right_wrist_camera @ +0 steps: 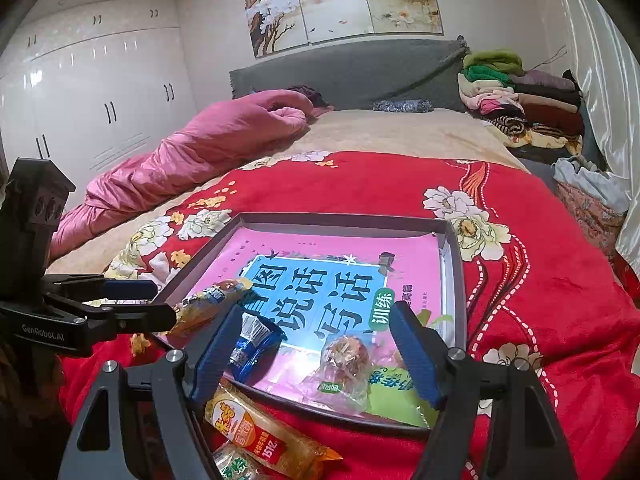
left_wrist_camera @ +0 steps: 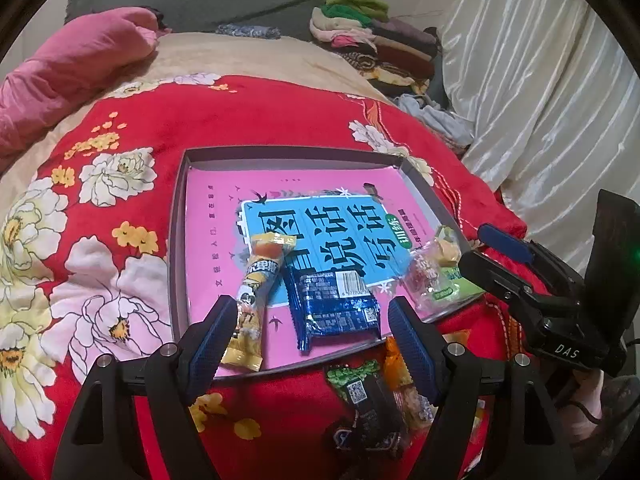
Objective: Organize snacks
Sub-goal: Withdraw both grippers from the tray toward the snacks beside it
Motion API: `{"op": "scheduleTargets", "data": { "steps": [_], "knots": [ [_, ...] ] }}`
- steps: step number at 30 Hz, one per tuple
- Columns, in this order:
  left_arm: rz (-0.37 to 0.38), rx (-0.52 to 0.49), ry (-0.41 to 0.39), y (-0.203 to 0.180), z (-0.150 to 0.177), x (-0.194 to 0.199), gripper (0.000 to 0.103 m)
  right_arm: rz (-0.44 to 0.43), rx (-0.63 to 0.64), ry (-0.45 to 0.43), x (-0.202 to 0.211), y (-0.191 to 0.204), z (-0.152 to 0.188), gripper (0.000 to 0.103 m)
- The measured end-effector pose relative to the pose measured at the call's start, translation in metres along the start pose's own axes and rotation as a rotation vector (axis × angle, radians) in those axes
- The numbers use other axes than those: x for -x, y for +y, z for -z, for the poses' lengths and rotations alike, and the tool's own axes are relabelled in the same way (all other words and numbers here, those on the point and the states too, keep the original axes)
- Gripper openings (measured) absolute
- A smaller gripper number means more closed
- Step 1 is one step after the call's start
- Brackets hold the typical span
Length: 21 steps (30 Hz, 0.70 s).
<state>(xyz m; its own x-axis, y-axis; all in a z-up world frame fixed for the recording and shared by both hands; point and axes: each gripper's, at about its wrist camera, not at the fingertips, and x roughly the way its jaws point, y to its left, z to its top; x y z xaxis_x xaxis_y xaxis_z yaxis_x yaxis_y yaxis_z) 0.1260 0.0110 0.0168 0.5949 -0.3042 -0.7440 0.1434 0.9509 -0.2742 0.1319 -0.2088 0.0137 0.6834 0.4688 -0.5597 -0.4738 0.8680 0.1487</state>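
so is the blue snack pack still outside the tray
No, the blue snack pack lies inside the grey tray, on the pink book.

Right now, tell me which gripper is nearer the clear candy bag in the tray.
Right. The right gripper hovers open directly over the clear candy bag, with the bag between its fingers. The left gripper sits farther left, over the blue packet.

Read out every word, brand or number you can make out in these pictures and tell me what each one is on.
"DAS" on the right tool body, seen from the left wrist.
"GenRobot.AI" on the left tool body, seen from the right wrist.
"看图说话写话" and "训练" on the pink book lying in the grey tray.
"15元" on the orange snack packet in front of the tray.
Barcode digits on the blue snack packet: too small to read.
Print on the yellow snack stick: too blurred.
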Motion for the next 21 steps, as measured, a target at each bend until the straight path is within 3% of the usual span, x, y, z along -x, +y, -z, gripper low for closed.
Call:
{"op": "scheduleTargets", "data": {
  "steps": [21],
  "knots": [
    [0.017, -0.034, 0.060, -0.014, 0.017, -0.002, 0.079, -0.011, 0.041, 0.049, 0.010, 0.013, 0.009, 0.077]
  ]
}}
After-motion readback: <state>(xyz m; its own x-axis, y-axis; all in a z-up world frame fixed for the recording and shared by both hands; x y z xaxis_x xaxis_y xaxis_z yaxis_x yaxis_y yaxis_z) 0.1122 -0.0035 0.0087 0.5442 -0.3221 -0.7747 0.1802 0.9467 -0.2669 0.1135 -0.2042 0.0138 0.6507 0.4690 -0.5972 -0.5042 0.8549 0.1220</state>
